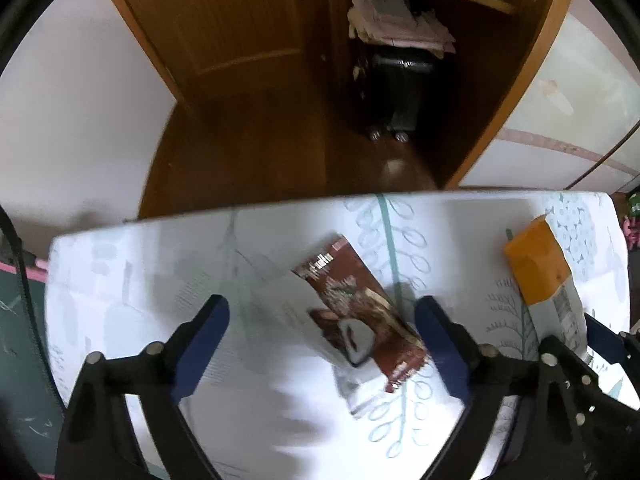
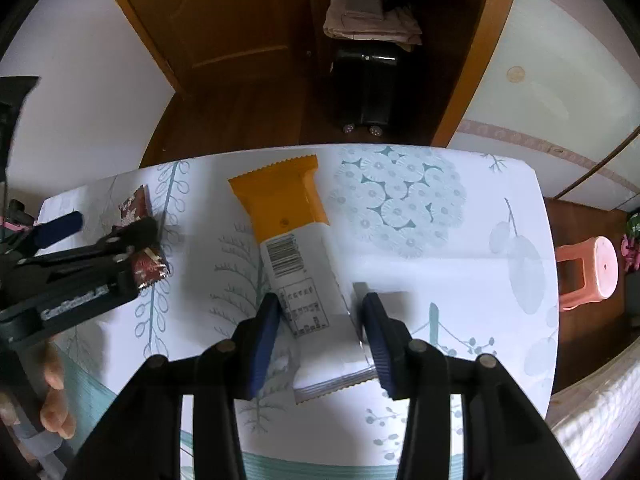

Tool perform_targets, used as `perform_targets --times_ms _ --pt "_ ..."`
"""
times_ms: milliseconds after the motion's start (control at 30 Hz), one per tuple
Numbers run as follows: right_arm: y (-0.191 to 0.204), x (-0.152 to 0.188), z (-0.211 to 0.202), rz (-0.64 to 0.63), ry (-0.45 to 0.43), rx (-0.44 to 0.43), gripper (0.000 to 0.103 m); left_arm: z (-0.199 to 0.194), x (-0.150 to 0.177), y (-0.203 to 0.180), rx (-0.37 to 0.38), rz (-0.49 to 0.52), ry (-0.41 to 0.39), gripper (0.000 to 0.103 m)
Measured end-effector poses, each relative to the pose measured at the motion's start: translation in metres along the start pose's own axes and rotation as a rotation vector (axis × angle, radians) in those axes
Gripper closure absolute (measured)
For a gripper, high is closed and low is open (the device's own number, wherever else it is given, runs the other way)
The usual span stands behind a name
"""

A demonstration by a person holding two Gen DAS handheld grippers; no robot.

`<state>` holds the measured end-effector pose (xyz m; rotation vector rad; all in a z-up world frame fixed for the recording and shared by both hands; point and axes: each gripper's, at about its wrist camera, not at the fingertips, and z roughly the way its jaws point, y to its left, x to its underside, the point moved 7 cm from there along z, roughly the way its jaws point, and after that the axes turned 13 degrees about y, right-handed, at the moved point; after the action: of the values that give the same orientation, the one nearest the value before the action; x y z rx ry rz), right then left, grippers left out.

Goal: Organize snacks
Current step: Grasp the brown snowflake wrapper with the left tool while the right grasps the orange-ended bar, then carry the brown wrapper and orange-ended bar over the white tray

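A brown snack packet (image 1: 360, 316) lies flat on the patterned white tablecloth (image 1: 160, 264). My left gripper (image 1: 324, 344) is open, its blue-padded fingers spread wide on either side of the packet's near end, apart from it. An orange and white snack packet (image 2: 304, 268) lies lengthwise on the cloth; it also shows in the left wrist view (image 1: 548, 284). My right gripper (image 2: 320, 336) has its pads at both sides of the packet's white near half, with small gaps visible. The brown packet (image 2: 140, 236) shows partly behind the left gripper in the right wrist view.
A pink plastic stool (image 2: 592, 268) stands right of the table. Beyond the far table edge are a wooden door (image 2: 224, 32), a black suitcase (image 2: 368, 92) and folded cloth (image 2: 372, 20) in a wooden cabinet. A bed edge (image 2: 600, 416) lies at lower right.
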<state>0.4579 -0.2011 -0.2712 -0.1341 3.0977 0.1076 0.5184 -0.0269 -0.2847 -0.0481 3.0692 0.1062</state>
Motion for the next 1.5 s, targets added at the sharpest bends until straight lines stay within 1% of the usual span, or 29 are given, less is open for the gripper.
perform_targets --times_ms 33,67,100,167,200,300,367,433,500,600,667,733,767,800,833,900,967,1000,1067,1167,1267,1367,1500 --pt "0.003 0.002 0.000 -0.003 -0.001 0.005 0.060 0.000 0.002 0.000 0.022 -0.020 -0.004 0.019" --pt "0.005 0.003 0.000 -0.004 -0.002 0.008 0.060 0.000 0.003 -0.001 0.051 -0.028 0.001 0.030" --pt "0.007 0.005 0.000 -0.006 -0.001 0.008 0.060 -0.001 0.005 -0.001 0.077 -0.034 0.004 0.044" --pt "0.011 0.010 -0.001 -0.006 0.003 0.003 0.060 -0.004 0.010 0.000 0.075 -0.034 -0.002 0.064" --pt "0.012 0.011 -0.001 -0.005 0.006 -0.004 0.060 -0.005 0.013 0.000 0.072 -0.027 0.000 0.066" --pt "0.012 0.010 -0.002 0.000 0.017 -0.021 0.062 -0.007 0.025 0.002 0.030 0.003 -0.002 0.069" --pt "0.016 0.019 -0.006 0.006 0.029 -0.041 0.067 -0.010 0.033 0.004 0.025 0.015 0.010 0.070" --pt "0.018 0.027 -0.010 0.007 0.041 -0.049 0.068 -0.017 0.041 0.008 0.015 0.022 0.019 0.070" --pt "0.021 0.033 -0.020 0.000 0.037 -0.044 0.068 -0.031 0.046 0.014 0.013 0.021 0.009 0.071" --pt "0.025 0.043 -0.040 -0.008 0.020 -0.050 0.069 -0.065 0.056 0.023 0.005 0.017 -0.017 0.071" --pt "0.027 0.053 -0.061 -0.012 -0.002 -0.056 0.069 -0.095 0.064 0.028 0.002 0.022 -0.042 0.071" --pt "0.030 0.064 -0.085 -0.017 -0.030 -0.067 0.069 -0.133 0.077 0.032 -0.006 0.037 -0.085 0.071" --pt "0.032 0.070 -0.097 -0.021 -0.044 -0.074 0.069 -0.146 0.081 0.032 -0.010 0.042 -0.101 0.071" --pt "0.035 0.080 -0.113 -0.027 -0.063 -0.084 0.069 -0.169 0.091 0.034 -0.013 0.050 -0.128 0.071" --pt "0.037 0.089 -0.124 -0.030 -0.077 -0.091 0.069 -0.180 0.095 0.034 -0.013 0.055 -0.141 0.071" --pt "0.043 0.107 -0.149 -0.042 -0.106 -0.106 0.069 -0.218 0.116 0.038 -0.007 0.076 -0.183 0.071" --pt "0.049 0.130 -0.176 -0.061 -0.142 -0.113 0.069 -0.245 0.137 0.039 -0.004 0.096 -0.217 0.071" --pt "0.050 0.136 -0.185 -0.069 -0.154 -0.117 0.069 -0.258 0.147 0.039 -0.004 0.108 -0.233 0.071" --pt "0.056 0.160 -0.209 -0.091 -0.190 -0.123 0.069 -0.286 0.177 0.038 -0.003 0.139 -0.265 0.071" --pt "0.066 0.199 -0.243 -0.125 -0.244 -0.140 0.069 -0.319 0.217 0.036 0.007 0.180 -0.305 0.071" --pt "0.074 0.236 -0.267 -0.152 -0.291 -0.151 0.069 -0.344 0.256 0.036 0.029 0.214 -0.338 0.071" --pt "0.080 0.272 -0.289 -0.170 -0.337 -0.162 0.069 -0.365 0.298 0.034 0.067 0.250 -0.360 0.070" --pt "0.087 0.310 -0.308 -0.180 -0.389 -0.179 0.069 -0.385 0.343 0.034 0.107 0.288 -0.402 0.070"
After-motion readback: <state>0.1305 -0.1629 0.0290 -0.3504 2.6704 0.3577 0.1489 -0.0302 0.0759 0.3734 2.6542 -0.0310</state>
